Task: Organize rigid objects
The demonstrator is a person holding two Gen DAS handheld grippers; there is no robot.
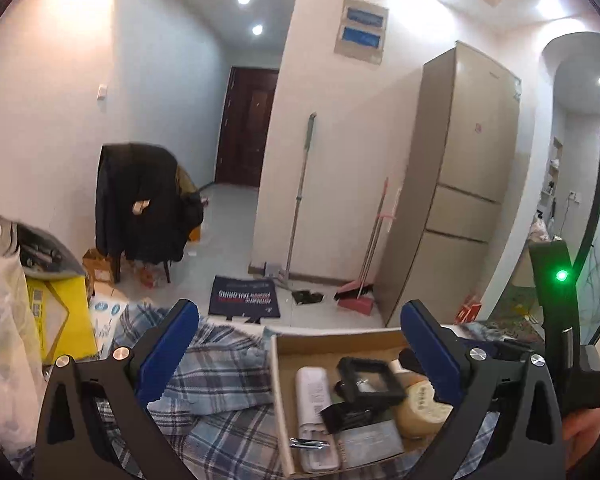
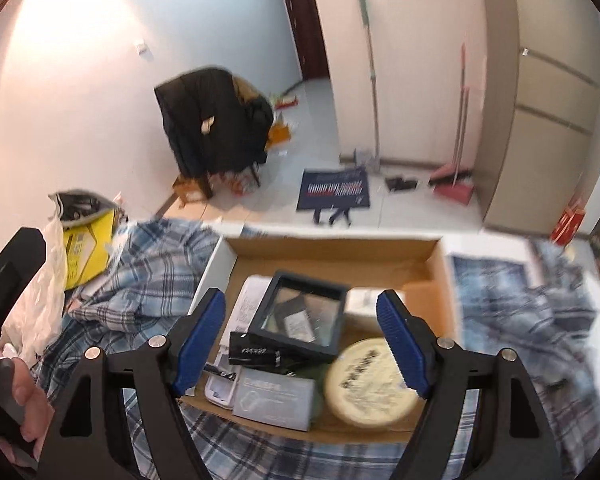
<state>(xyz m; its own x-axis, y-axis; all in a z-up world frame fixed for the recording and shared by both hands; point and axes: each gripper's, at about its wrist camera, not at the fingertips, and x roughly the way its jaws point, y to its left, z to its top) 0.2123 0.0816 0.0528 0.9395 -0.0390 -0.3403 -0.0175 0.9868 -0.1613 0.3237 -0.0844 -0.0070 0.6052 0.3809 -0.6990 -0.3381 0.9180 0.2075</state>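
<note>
Two hand-held grippers hover over an open cardboard box (image 2: 440,292) resting on a blue plaid cloth (image 2: 140,280). The right hand-held gripper (image 2: 300,344) tilts down over the box, blue pads apart, with nothing between them. The left hand-held gripper (image 1: 300,360) sits beside it, aimed flatter, pads also wide apart and empty.

Directly below the right gripper, inside the box, lie a black frame (image 2: 300,316) with a clear window, a black bar (image 2: 256,354), a round cream tin (image 2: 370,386), a grey card (image 2: 274,398) and a white remote (image 1: 314,408).

The box looks mostly packed. To do this step well, lift the grippers straight up so the pads clear the frame and the box rim, then check nothing sits propped or tilted.

Writing: the tin lid carries dark characters, too blurred to read. A dark mat (image 1: 244,296) on the floor beyond shows upside-down white lettering, not legible. No brand can be made out.
</note>
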